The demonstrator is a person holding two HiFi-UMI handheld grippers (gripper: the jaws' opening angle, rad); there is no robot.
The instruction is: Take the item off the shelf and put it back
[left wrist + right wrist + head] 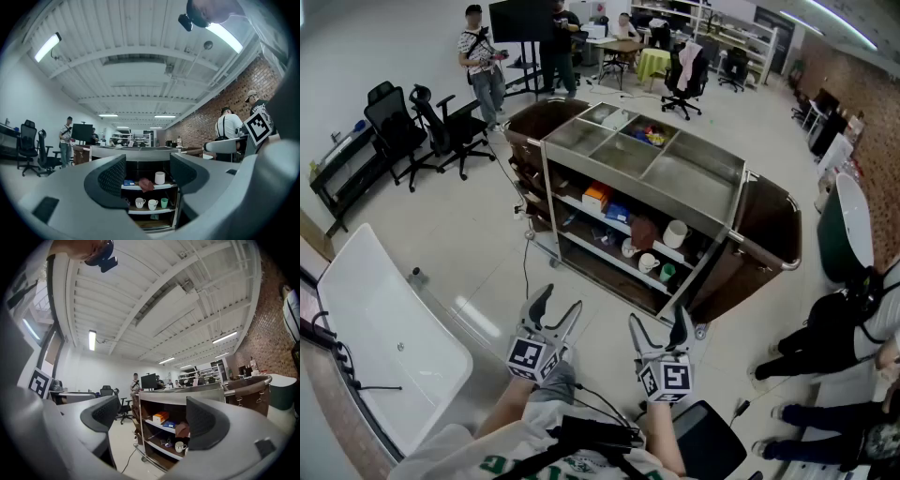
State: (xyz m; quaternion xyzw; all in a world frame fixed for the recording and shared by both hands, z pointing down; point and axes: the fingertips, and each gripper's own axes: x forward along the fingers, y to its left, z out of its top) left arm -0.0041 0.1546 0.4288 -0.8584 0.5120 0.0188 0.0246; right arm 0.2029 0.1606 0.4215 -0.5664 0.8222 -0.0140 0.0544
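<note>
A steel service cart (pixel 694 178) stands ahead of me, its open shelves facing me. The upper shelf holds an orange box (pixel 596 196), a blue item (pixel 617 212), a brown cloth (pixel 643 232) and a white cup (pixel 675 233). Mugs (pixel 648 262) and a green cup (pixel 667 273) sit on the lower shelf. My left gripper (pixel 551 317) and right gripper (pixel 659 325) hover low in front of the cart, well short of it, both open and empty. The left gripper view frames the cup (pixel 160 177) and cloth (pixel 146 184) between its jaws; the right gripper view shows the orange box (pixel 160 417).
A white tub (pixel 384 347) lies at my left and a dark tub (pixel 844 234) at the right. Someone crouches at the right (pixel 834 337). Office chairs (pixel 431 131) and standing people (pixel 483 61) are behind the cart. A cable (pixel 525 272) runs across the floor.
</note>
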